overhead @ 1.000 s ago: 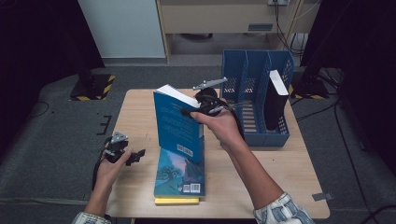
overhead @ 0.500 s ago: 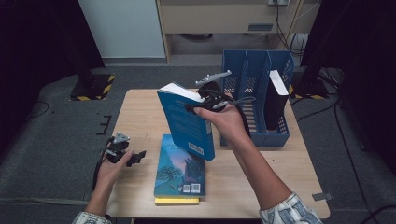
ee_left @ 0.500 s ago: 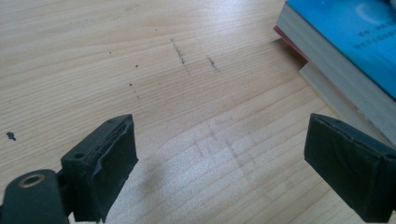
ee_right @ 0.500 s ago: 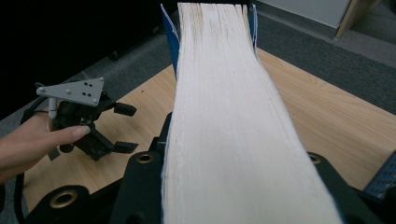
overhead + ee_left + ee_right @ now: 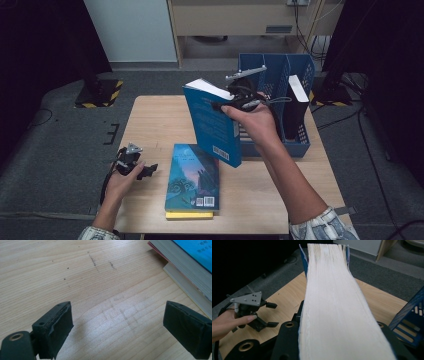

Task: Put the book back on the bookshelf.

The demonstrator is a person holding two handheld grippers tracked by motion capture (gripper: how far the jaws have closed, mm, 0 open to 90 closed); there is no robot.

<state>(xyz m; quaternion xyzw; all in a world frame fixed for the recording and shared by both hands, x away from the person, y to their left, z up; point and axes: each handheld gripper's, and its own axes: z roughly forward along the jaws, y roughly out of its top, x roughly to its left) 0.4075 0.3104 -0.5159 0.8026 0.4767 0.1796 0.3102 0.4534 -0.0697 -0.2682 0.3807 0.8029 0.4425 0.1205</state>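
Transfer step: the right claw (image 5: pixel 235 100) is pinching a blue book (image 5: pixel 212 125) above the desk (image 5: pixel 150 130), beside the file rack (image 5: pixel 272 67); next, slotting it upright. The left claw (image 5: pixel 142 170) is resting spread.

Overhead lighting, even on wooden table (image 5: pixel 150 120); dark, underexposed surroundings. Soft high view. Sharp wood grain between jaws; page edges (image 5: pixel 332 302) slightly overexposed.
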